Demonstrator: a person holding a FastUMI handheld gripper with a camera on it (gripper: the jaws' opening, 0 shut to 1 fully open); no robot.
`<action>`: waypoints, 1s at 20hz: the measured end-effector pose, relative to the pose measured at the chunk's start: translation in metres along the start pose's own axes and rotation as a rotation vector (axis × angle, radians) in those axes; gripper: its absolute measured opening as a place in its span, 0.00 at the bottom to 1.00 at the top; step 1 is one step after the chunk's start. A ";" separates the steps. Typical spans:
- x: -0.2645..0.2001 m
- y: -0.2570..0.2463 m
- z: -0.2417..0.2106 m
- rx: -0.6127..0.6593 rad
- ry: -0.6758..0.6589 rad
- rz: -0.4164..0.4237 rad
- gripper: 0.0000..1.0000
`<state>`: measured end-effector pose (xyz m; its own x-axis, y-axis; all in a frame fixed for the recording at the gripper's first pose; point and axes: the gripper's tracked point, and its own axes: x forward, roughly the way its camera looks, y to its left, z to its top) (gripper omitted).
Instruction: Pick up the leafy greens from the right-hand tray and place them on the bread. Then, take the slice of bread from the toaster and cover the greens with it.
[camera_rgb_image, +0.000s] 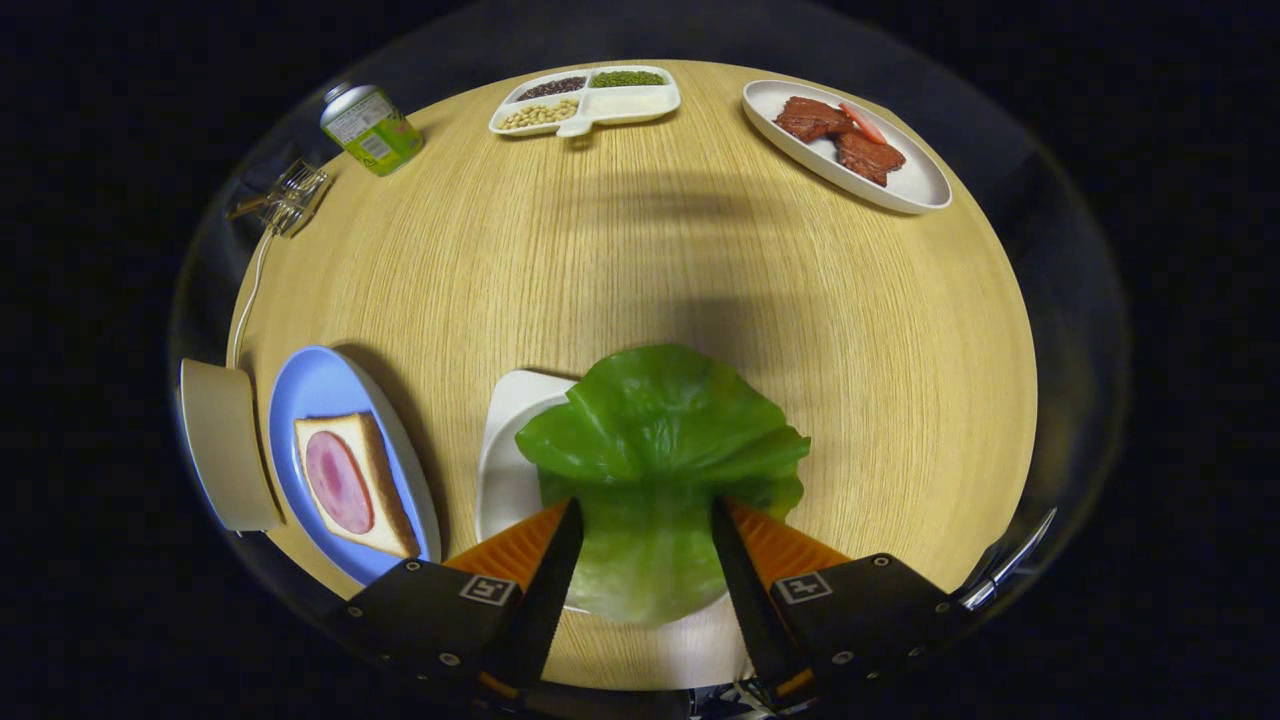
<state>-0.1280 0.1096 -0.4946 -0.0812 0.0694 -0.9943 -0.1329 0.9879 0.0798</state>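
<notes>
**A:** What sits nearest the camera?

**B:** The gripper (640, 520) reaches in from the bottom, its two fingers spread apart. Between them lies a large green leaf (655, 450). The leaf's pale stem end fills the gap between the fingers, and its wider, ruffled part fans out just ahead of the tips. The edges of the leaf meet both fingers, but I cannot tell whether they press on it.

**A:** What is the leaf resting on?

**B:** A white tray (505, 440) lies under it. Its bare corner shows to the left of the leaf. The tray stands on a round, light wood desk (650, 260).

**A:** Where is the bread?

**B:** Left of the tray, on a blue plate (320, 385). The slice of bread (385, 500) lies flat with a round pink slice of ham (338, 482) on top. Just left of the plate is a cream-coloured thing with rounded corners (225, 445), with a white cord (250, 290) running away from it toward the far side.

**A:** And farther off?

**B:** At the far edge of the desk is a white divided dish (625, 103) with dark beans, green beans and pale beans in separate compartments. To its right, a long white dish (920, 185) holds brown pieces of meat (840, 135) and a thin red strip (862, 122). To the far left, a green can (372, 128) lies tilted, with a clear plastic clip (292, 195) near it. A metal utensil (1010, 565) pokes in beside the right finger.
</notes>
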 end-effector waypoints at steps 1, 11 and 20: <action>0.000 -0.001 0.000 0.000 0.004 -0.001 0.78; 0.001 -0.018 0.000 0.095 -0.034 -0.004 0.24; -0.028 -0.001 0.005 0.170 -0.129 0.106 0.03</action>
<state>-0.1210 0.1070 -0.4675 0.0421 0.1804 -0.9827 0.0388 0.9825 0.1820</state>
